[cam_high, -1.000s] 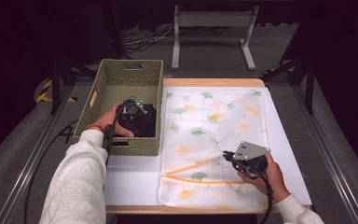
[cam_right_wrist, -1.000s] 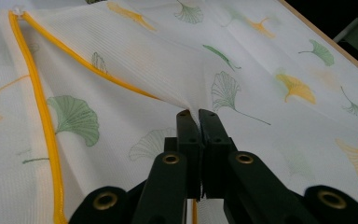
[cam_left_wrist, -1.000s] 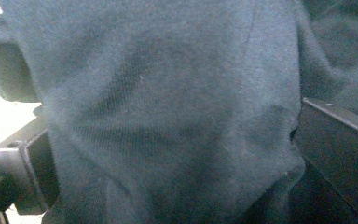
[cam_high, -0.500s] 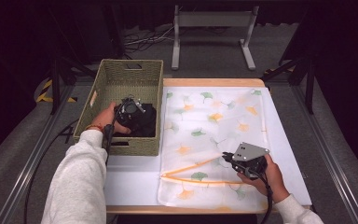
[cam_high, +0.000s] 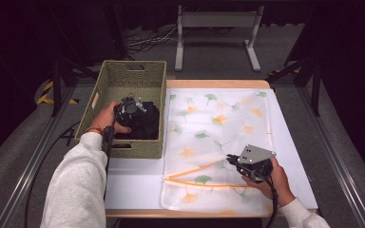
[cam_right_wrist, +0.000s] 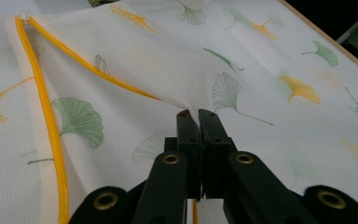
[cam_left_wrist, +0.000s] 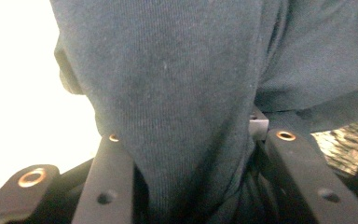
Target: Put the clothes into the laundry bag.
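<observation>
High view: my left gripper sits in the basket, and its jaws have just been closing on the dark cloth. They now pinch a fold, so I can likely lift it. My right gripper is clamped on the bag, holding its mouth up for the cloth.

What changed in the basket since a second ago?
The left gripper has just been closing on the dark cloth in the basket, and now pinches it. The right gripper stayed put, shut on the leaf-print bag.
</observation>
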The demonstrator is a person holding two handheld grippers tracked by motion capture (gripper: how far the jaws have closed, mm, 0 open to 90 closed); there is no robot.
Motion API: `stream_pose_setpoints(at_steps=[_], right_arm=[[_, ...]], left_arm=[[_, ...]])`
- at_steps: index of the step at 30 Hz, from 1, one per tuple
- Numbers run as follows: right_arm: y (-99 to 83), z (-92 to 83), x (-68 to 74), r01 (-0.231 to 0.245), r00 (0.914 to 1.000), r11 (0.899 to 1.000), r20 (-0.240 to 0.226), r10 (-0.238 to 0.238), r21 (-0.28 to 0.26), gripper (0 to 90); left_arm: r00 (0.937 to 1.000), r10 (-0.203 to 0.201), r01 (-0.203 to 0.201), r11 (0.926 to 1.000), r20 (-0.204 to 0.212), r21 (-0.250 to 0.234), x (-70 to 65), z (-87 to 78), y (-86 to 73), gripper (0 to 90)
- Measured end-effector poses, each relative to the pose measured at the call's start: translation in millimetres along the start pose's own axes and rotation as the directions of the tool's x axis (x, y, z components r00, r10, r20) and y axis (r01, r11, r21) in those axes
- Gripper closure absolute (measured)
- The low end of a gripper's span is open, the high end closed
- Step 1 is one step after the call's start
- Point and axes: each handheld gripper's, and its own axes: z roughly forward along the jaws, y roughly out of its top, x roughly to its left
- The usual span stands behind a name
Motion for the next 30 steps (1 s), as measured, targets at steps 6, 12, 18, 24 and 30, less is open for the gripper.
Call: stream_pose_setpoints(at_steps=[6,12,18,24,30], right_arm=[[-1.4,-0.4,-0.5,0.001,1.0,1.0,0.002,-0.001,-0.002,88.6],[-2.5,-2.4,-1.3,-0.004,1.0,1.0,0.003,0.004,-0.006,88.7],[-2.8,-2.7,-1.1,-0.004,1.0,1.0,0.001,0.004,-0.006,88.6],[-2.2,-2.0,-0.6,0.0,1.0,1.0,-0.001,0.0,-0.005,88.7],[-1.8,-1.0,-0.3,0.002,1.0,1.0,-0.003,-0.002,-0.003,88.7]], left_arm=[[0.9994,-0.018,0.016,0.9974,-0.031,-0.07,1.4,-20.1,1.7,62.1],[0.9975,-0.016,0.007,0.9931,-0.07,-0.117,1.0,-44.7,5.6,62.2],[0.9963,-0.037,0.024,0.9869,-0.077,-0.16,1.3,-63.2,3.5,62.3],[0.9936,-0.053,0.033,0.981,-0.1,-0.191,1.8,-83.2,-1.5,62.5],[0.9928,-0.055,0.03,0.9745,-0.107,-0.223,-0.2,-100.5,-3.9,62.5]])
